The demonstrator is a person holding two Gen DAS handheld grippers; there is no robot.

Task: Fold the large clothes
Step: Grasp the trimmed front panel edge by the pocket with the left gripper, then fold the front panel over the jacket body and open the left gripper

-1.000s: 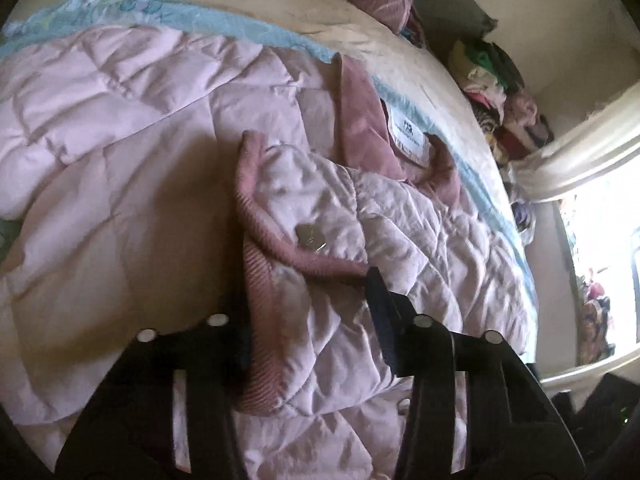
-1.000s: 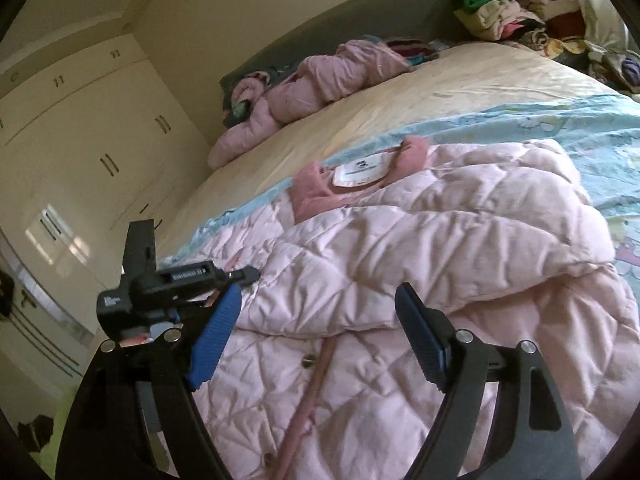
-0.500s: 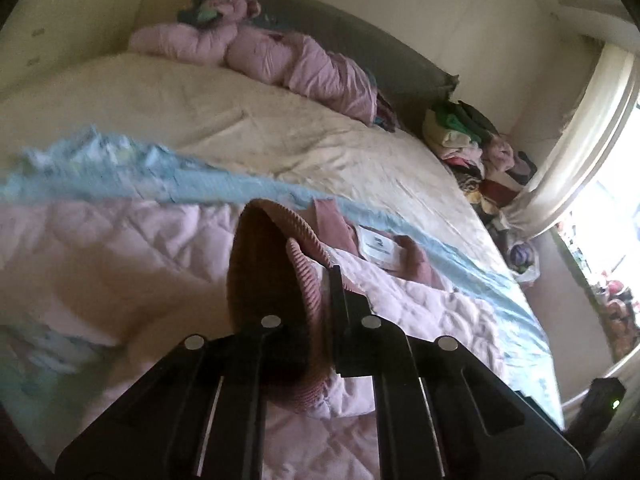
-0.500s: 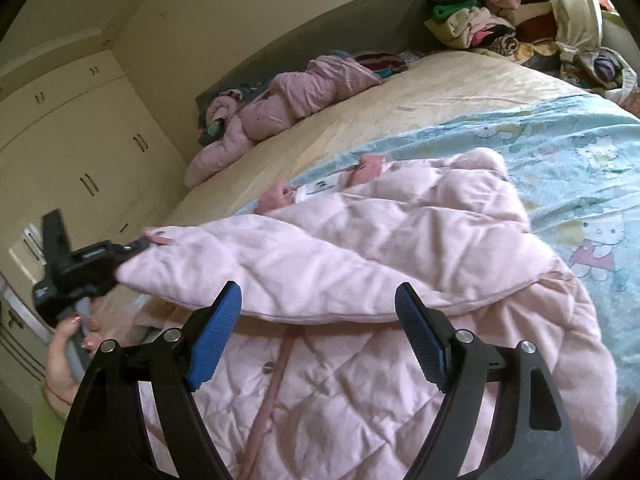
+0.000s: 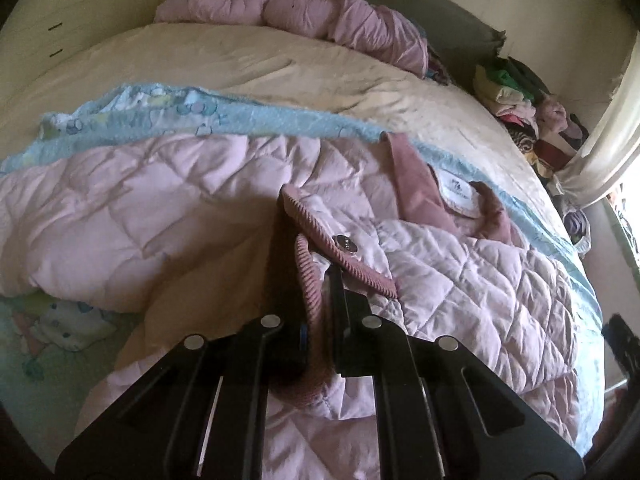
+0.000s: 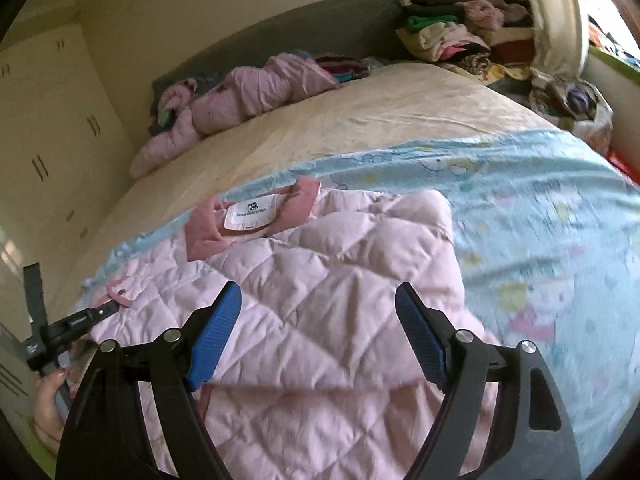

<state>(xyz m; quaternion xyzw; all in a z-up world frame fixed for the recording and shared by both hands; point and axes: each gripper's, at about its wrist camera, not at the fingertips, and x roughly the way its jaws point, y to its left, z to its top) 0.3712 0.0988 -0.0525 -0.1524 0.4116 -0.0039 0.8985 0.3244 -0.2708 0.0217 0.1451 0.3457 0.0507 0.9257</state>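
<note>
A pale pink quilted jacket (image 5: 472,276) lies spread on the bed, its darker pink collar and white label (image 6: 250,216) toward the headboard. My left gripper (image 5: 320,280) is shut on the jacket's ribbed pink cuff (image 5: 308,276), next to a metal snap. The right wrist view shows this same left gripper (image 6: 102,312) at the far left with the cuff (image 6: 120,298) in its tip and a hand (image 6: 48,396) on the handle. My right gripper (image 6: 320,320) hovers open over the jacket's body, its blue pads (image 6: 218,340) holding nothing.
The jacket rests on a light blue cartoon blanket (image 6: 540,200) over a cream sheet (image 6: 380,120). Another pink padded garment (image 6: 240,92) lies by the grey headboard. A pile of clothes (image 6: 460,36) sits at the far right corner. Cream wardrobe doors (image 6: 40,128) line the left.
My left gripper shut on the cuff, lifted it and drew the sleeve out to the left, and still holds it. The right gripper, still open, swung to the right over the jacket.
</note>
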